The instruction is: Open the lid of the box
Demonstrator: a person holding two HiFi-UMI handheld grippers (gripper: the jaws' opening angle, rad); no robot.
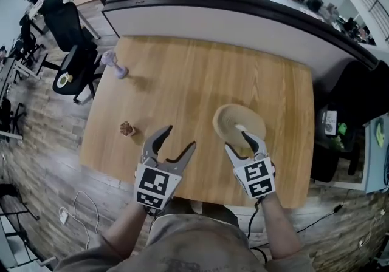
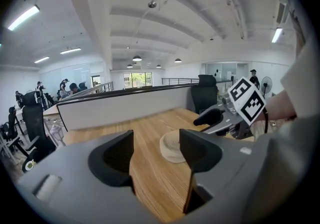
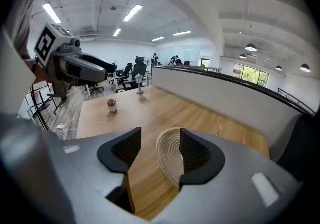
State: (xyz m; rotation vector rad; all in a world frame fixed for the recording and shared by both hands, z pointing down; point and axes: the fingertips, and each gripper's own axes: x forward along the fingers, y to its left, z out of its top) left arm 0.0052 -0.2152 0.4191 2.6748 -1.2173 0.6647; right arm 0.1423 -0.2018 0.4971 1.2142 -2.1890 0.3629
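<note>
A round woven box (image 1: 234, 120) with its lid on sits on the wooden table (image 1: 200, 76), right of centre. My right gripper (image 1: 239, 145) is open at the box's near edge, one finger over the rim. In the right gripper view the box (image 3: 168, 157) lies between the jaws of the right gripper (image 3: 159, 143), close against the right one. My left gripper (image 1: 178, 141) is open and holds nothing, to the left of the box above the table's front edge. From the left gripper (image 2: 156, 143) I see the box (image 2: 171, 146) ahead and the right gripper (image 2: 220, 118) beside it.
A small potted plant (image 1: 126, 129) stands left of the left gripper. A purple figurine (image 1: 115, 65) is at the table's far left. A curved partition (image 1: 243, 19) runs behind the table. Black chairs (image 1: 70, 34) stand on the floor to the left.
</note>
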